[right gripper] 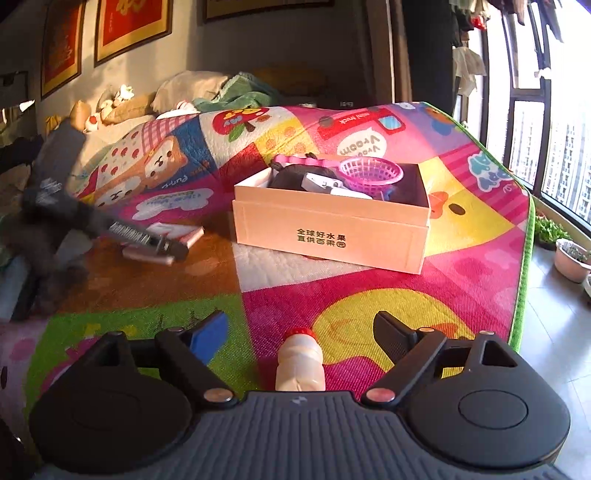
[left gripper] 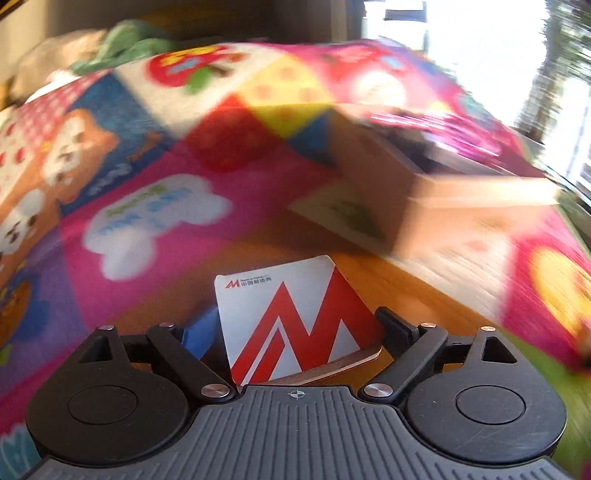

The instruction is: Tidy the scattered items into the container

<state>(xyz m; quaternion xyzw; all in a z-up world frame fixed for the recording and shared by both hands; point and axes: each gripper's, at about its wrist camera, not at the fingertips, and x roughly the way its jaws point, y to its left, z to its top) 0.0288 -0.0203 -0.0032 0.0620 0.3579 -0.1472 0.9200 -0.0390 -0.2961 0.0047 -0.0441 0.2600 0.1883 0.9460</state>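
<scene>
Basket [right gripper: 371,172] in box [right gripper: 328,230] on mat [right gripper: 369,291]

You are working in a home, in a bedroom by the look of it. A bright cartoon play mat [right gripper: 369,295] covers a bed [right gripper: 122,125], with pillows [right gripper: 188,88], a green blanket [right gripper: 243,94] and soft toys [right gripper: 110,103] piled at its far end. Framed red pictures [right gripper: 129,26] hang on the wall. At your right, tall windows [right gripper: 532,122] look out on apartment blocks, and potted plants [right gripper: 569,254] stand on the tiled floor [right gripper: 554,350] beneath them.
</scene>
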